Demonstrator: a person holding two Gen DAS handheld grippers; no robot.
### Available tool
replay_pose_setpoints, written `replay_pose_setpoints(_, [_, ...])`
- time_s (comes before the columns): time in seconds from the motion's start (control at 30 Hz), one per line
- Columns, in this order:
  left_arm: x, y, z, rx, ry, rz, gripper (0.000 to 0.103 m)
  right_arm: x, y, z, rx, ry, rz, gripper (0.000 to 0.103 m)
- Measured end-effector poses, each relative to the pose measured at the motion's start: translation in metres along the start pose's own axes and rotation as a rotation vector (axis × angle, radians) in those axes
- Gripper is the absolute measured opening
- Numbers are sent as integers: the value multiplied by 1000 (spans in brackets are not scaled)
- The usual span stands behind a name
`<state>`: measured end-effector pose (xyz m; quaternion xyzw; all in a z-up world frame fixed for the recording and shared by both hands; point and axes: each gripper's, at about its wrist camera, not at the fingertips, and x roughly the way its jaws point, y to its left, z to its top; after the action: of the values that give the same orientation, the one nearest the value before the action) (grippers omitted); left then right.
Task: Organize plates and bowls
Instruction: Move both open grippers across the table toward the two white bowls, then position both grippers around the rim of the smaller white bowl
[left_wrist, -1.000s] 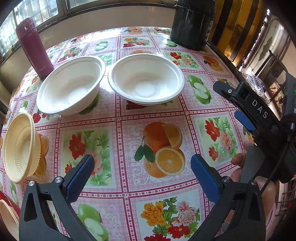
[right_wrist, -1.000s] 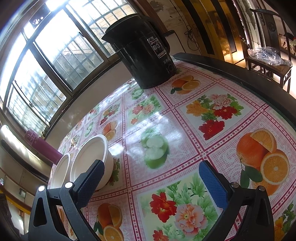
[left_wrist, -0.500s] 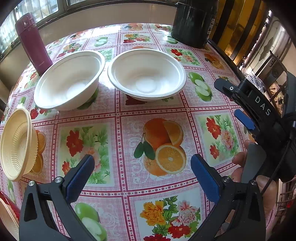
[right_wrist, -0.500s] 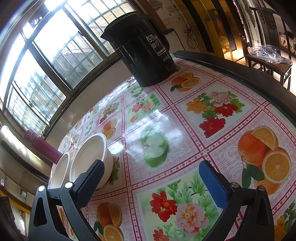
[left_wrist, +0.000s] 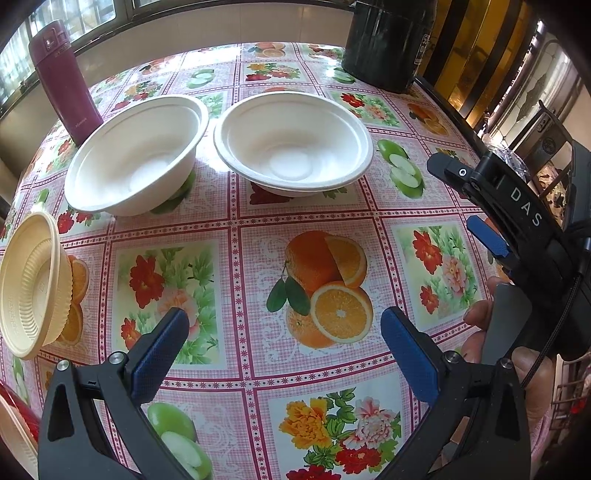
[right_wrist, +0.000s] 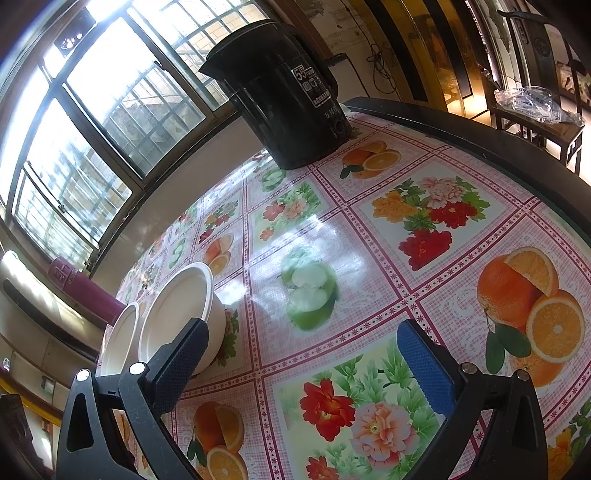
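Observation:
Two white bowls stand side by side on the flowered tablecloth: a deep one (left_wrist: 136, 155) on the left and a wider one (left_wrist: 293, 144) on the right. A stack of cream ribbed bowls (left_wrist: 31, 284) sits at the left edge. My left gripper (left_wrist: 284, 350) hovers open over the orange print, well short of the white bowls, holding nothing. My right gripper (right_wrist: 303, 365) is open and empty too; the wider white bowl (right_wrist: 181, 310) lies just beyond its left finger. The right gripper (left_wrist: 491, 210) also shows at the right of the left wrist view, held by a hand.
A black electric kettle (right_wrist: 284, 96) stands at the table's far corner. A maroon flask (left_wrist: 62, 81) stands behind the deep bowl. A dark table rim (right_wrist: 480, 147) runs along the right, with a chair (right_wrist: 535, 96) beyond it. A red-and-cream item (left_wrist: 14, 424) peeks in at bottom left.
The left wrist view has pulled back and risen slightly, so the white bowls sit a bit farther off. The right gripper drifted a little; both grippers stay open.

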<state>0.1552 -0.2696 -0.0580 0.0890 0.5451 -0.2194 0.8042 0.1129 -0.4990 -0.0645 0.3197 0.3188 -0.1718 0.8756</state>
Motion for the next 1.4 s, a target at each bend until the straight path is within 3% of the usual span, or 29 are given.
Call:
replay_pose_setpoints(0.3, [-2, 4, 5, -7, -6, -1, 103, 1, -3, 2, 17, 11, 28, 103])
replay_pose_setpoints(0.43, [-13, 15, 16, -25, -36, 2, 103, 2, -5, 8, 1, 12, 90, 103])
replay_pose_setpoints(0.7, [-32, 54, 53, -79, -89, 45, 103, 20, -7, 18, 1, 67, 292, 103])
replay_pose_setpoints(0.83, [-28, 65, 67, -129, -69, 5, 103, 29, -8, 20, 59, 98, 373, 103])
replay_pose_setpoints(1.03, [-10, 64, 75, -223, 19, -168, 103, 44, -11, 25, 173, 157, 480, 103])
replay_pose_setpoints(1.27, [7, 60, 71, -349, 69, -325, 103, 63, 2, 26, 225, 211, 546, 103])
replay_pose_setpoints(1.4, [14, 61, 66, -400, 73, -366, 103, 73, 9, 25, 247, 228, 578, 103])
